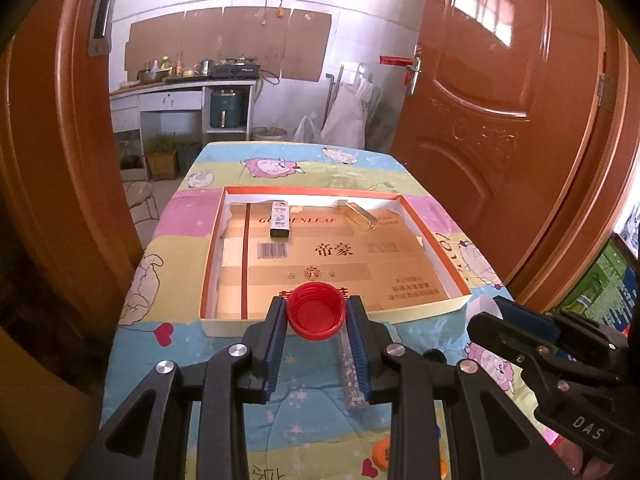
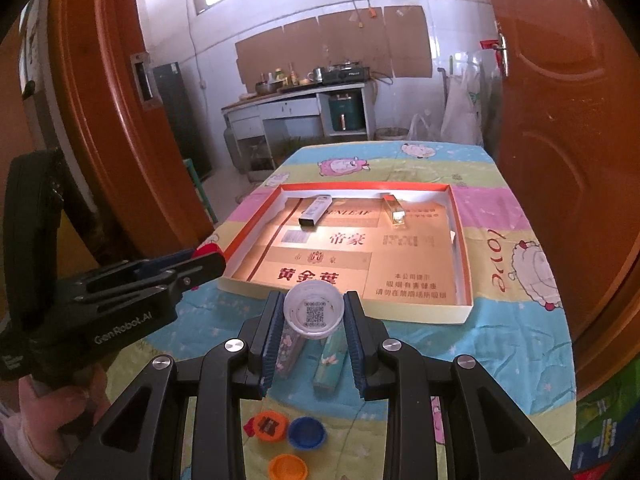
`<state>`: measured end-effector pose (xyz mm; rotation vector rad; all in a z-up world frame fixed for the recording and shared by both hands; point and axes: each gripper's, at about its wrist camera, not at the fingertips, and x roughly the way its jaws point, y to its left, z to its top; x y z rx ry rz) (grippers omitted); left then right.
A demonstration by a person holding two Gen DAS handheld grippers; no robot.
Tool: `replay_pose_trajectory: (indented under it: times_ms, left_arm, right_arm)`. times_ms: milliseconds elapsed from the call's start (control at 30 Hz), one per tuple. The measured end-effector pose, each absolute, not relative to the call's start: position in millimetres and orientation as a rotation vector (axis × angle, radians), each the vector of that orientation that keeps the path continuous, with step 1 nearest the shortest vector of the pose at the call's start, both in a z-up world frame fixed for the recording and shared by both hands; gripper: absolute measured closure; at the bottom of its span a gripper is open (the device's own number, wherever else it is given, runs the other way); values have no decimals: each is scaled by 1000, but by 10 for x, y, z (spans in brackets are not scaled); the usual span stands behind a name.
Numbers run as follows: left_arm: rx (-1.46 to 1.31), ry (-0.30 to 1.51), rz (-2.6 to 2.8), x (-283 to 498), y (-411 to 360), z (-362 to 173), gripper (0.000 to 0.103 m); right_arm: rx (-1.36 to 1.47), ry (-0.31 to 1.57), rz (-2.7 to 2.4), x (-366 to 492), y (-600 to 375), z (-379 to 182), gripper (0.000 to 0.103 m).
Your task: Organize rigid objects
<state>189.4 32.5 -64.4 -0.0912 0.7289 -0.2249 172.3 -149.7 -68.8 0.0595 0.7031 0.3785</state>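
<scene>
Both tongs were tilted down over the counter's near edge, side by side: left tongs (image 1: 316, 316) clamped a red cap (image 1: 316, 311), right tongs (image 2: 313, 314) a white cap (image 2: 313, 310), just short of the tray (image 1: 424, 312).

Red cap (image 1: 316, 311): ribbed plastic, slightly glossy. White cap (image 2: 313, 311): smooth plastic, printed code inside. Both gripper sets: matt black plastic, ridged blue pads (image 1: 276, 344), bright metal pins. Cardboard tray (image 1: 452, 308): matt paper walls, floor lined with glossy gold-printed card. Inside the tray, a shiny gold block (image 1: 361, 216) at its far side. Under the tray, soft quilted cloth (image 1: 184, 344), matt. Beyond the tray, lacquered wood doors (image 1: 500, 120).
</scene>
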Motion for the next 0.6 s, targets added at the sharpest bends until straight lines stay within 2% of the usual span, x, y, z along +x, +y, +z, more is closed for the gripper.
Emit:
replay_pose_trajectory:
  times_ms: [600]
  left_arm:
    - [-71, 766, -177, 2200, 293, -747, 72]
  right_arm:
    - [78, 732, 391, 2060, -1528, -795, 72]
